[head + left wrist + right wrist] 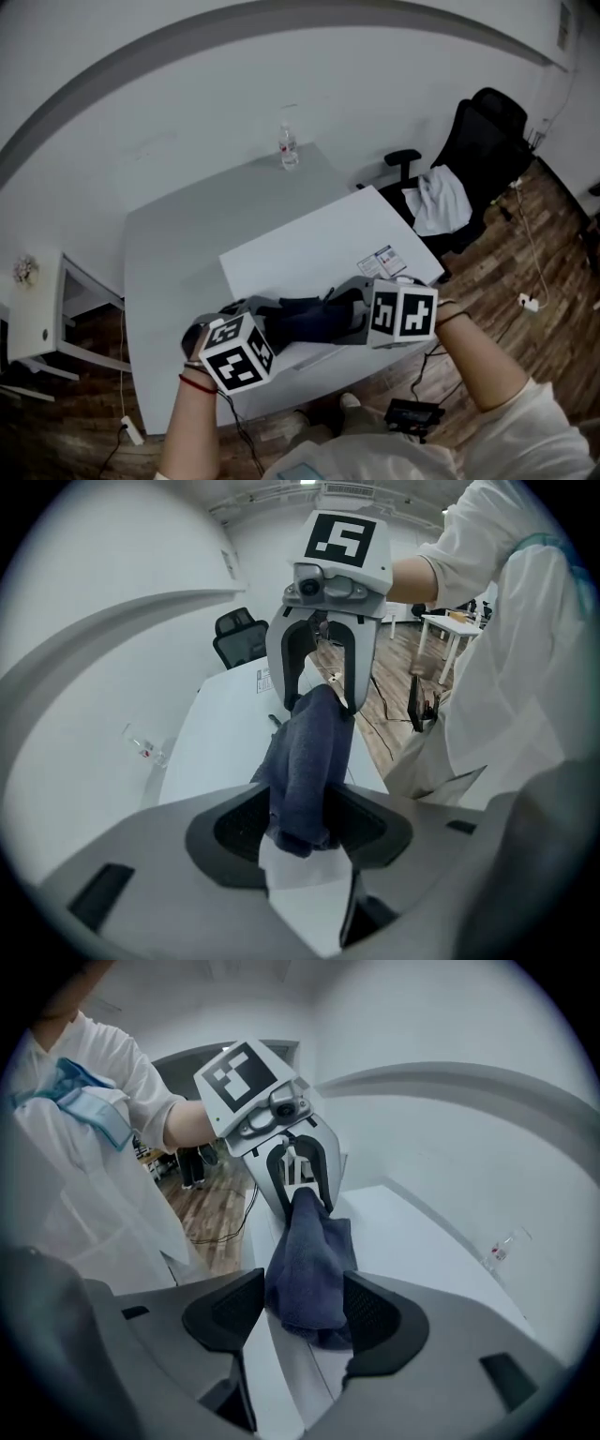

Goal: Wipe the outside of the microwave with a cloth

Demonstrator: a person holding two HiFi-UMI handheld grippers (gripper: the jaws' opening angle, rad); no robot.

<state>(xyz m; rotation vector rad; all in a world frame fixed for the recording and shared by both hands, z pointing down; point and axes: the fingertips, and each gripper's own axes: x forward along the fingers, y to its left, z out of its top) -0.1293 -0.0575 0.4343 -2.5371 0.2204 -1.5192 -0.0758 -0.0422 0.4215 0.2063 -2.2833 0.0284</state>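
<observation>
A white microwave (309, 248) stands on a grey table (178, 244). A dark blue cloth (309, 317) lies stretched along the front edge of its top, between my two grippers. The left gripper (255, 311) is at the cloth's left end, the right gripper (352, 306) at its right end. In the left gripper view the cloth (305, 761) runs from between my own jaws (300, 832) to the right gripper (319, 682) facing me. In the right gripper view the cloth (309, 1269) lies loosely between the wide jaws (305, 1312) and reaches the left gripper (300, 1180). Both grippers stand open around it.
A small water bottle (289, 150) stands at the table's far edge. A black office chair (478, 141) with a white garment (442, 199) is right of the microwave. A white cabinet (37, 319) stands at the left. Cables and a black device (412, 412) lie on the wooden floor.
</observation>
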